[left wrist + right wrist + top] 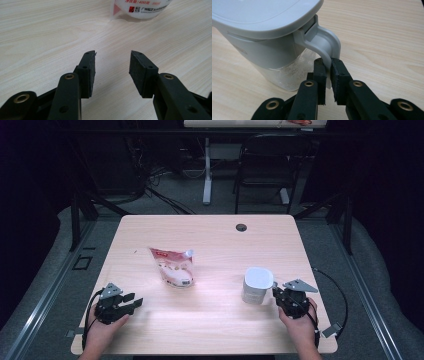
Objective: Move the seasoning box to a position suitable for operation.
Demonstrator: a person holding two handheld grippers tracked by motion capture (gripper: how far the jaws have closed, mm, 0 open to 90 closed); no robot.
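Nearest to us, at about five o'clock on the desk (215,320), the right hand-held gripper (328,65) pinches the handle (329,46) of a pale grey jug (257,286); its matte black pads press on either side of the handle's thin lower strip. The handle is smooth moulded plastic, curving in a rounded arch from under the lid (262,12), which is flat, softly rounded at the corners and opaque. Below a grey band the jug wall turns translucent and looks frosted or speckled inside; we cannot tell what it contains. The jug stands upright on the desk.

At seven o'clock the left hand-held gripper (112,62) rests low over the desk with its jaws spread and nothing between them; its pads are coarse, dark and blocky, fixed by small screws.

The desk is light wood-grain laminate with rounded corners.

Farther off, near the centre at about eleven o'clock from the jug, a glossy soft pouch (173,266) lies flat, white and red with printed lettering. At twelve o'clock a round cable hole (241,227) sits near the far edge.
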